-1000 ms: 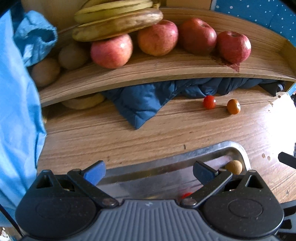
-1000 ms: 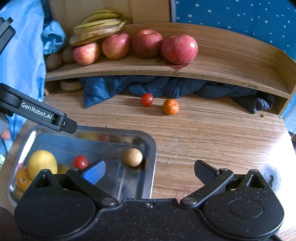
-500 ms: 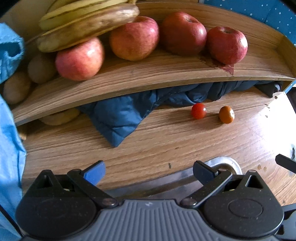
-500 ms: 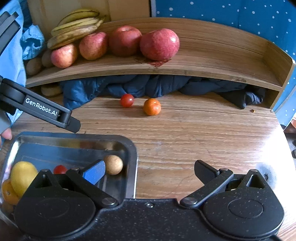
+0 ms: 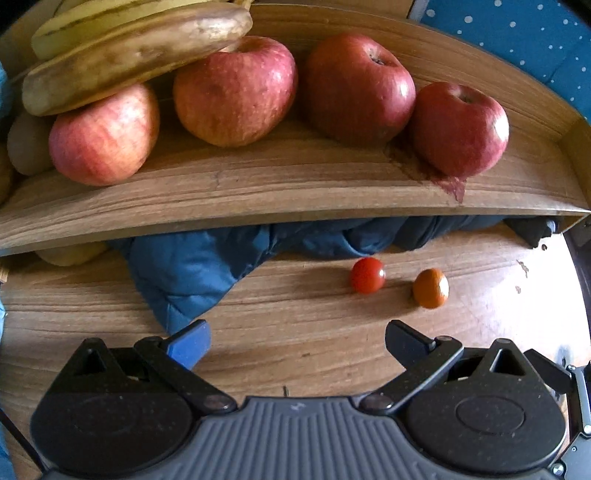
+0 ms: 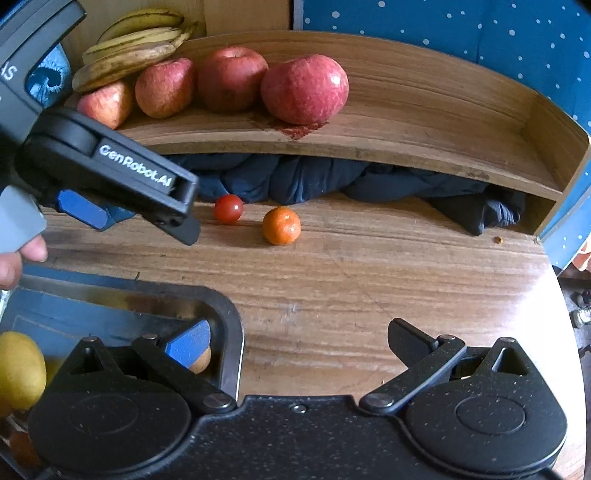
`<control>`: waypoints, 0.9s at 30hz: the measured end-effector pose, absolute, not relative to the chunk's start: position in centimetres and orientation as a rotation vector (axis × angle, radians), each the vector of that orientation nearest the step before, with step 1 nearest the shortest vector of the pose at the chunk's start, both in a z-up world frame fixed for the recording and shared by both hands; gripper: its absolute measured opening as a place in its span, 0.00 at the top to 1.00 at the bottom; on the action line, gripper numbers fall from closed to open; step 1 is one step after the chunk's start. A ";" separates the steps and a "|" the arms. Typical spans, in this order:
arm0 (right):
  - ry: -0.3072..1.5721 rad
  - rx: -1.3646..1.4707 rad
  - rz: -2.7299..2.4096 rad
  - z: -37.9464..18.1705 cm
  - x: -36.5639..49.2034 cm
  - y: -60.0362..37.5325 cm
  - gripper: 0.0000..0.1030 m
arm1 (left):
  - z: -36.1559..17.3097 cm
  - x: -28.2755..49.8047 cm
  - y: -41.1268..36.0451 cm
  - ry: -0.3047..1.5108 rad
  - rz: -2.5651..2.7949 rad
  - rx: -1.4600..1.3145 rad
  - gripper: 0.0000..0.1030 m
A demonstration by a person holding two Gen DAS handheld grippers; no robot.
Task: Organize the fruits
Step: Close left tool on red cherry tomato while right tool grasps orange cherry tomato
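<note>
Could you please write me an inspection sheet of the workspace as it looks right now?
Surface: wooden table, bare grain ahead of both grippers.
Job's things: cherry tomato and small orange fruit lie side by side, apart, on the table near the shelf; four apples and bananas sit on the wooden shelf; metal tray holds a yellow fruit and a tan ball.
Clutter: dark blue cloth bunched under the shelf; red stain on the shelf.
Grippers: left gripper open, empty, facing the tomato; right gripper open, empty.
Cables: nothing seen.
Surroundings: blue dotted fabric behind the shelf.
</note>
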State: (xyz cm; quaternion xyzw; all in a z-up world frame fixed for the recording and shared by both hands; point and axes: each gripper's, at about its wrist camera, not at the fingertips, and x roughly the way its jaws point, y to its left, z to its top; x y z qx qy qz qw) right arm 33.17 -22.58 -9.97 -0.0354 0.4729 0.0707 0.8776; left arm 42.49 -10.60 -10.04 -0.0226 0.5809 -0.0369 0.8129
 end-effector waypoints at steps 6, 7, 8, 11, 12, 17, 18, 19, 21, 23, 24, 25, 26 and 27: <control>0.963 -0.093 0.153 -10.3 34.5 -22.5 0.09 | -10.4 43.1 -10.7 1.228 -0.101 -0.079 0.01; 0.960 -0.096 0.150 -10.4 34.7 -22.5 0.10 | -10.5 43.2 -10.7 1.226 -0.105 -0.082 0.01; 0.959 -0.098 0.150 -10.4 35.0 -22.5 0.12 | -10.5 43.3 -10.7 1.222 -0.107 -0.084 0.01; 0.956 -0.101 0.154 -10.6 35.5 -22.4 0.15 | -10.5 43.4 -10.8 1.209 -0.115 -0.084 0.01; 0.955 -0.102 0.157 -10.6 35.7 -22.3 0.17 | -10.5 43.4 -10.8 1.205 -0.118 -0.086 0.01; 0.952 -0.107 0.173 -10.7 36.3 -22.1 0.21 | -10.4 43.6 -11.0 1.201 -0.130 -0.092 0.06; 0.952 -0.109 0.174 -10.8 36.4 -22.0 0.22 | -10.5 43.6 -11.0 1.200 -0.132 -0.094 0.06; 0.951 -0.108 0.175 -10.8 36.5 -22.0 0.23 | -10.5 43.7 -11.1 1.200 -0.135 -0.096 0.07; 0.949 -0.105 0.180 -10.9 36.8 -22.0 0.24 | -10.6 43.7 -11.2 1.195 -0.146 -0.102 0.10; 0.949 -0.106 0.184 -10.9 37.1 -21.8 0.27 | -10.6 43.8 -11.6 1.188 -0.160 -0.109 0.13; 0.949 -0.106 0.187 -10.9 37.2 -21.8 0.28 | -10.5 43.7 -11.7 1.182 -0.170 -0.113 0.14; 0.950 -0.105 0.189 -11.0 37.4 -21.7 0.28 | -10.4 43.6 -11.7 1.177 -0.179 -0.116 0.16; 0.950 -0.106 0.189 -11.0 37.6 -21.7 0.28 | -10.8 44.2 -12.7 1.175 -0.185 -0.119 0.18; 0.950 -0.107 0.187 -11.1 37.7 -21.7 0.29 | -10.7 44.2 -12.8 1.172 -0.191 -0.121 0.19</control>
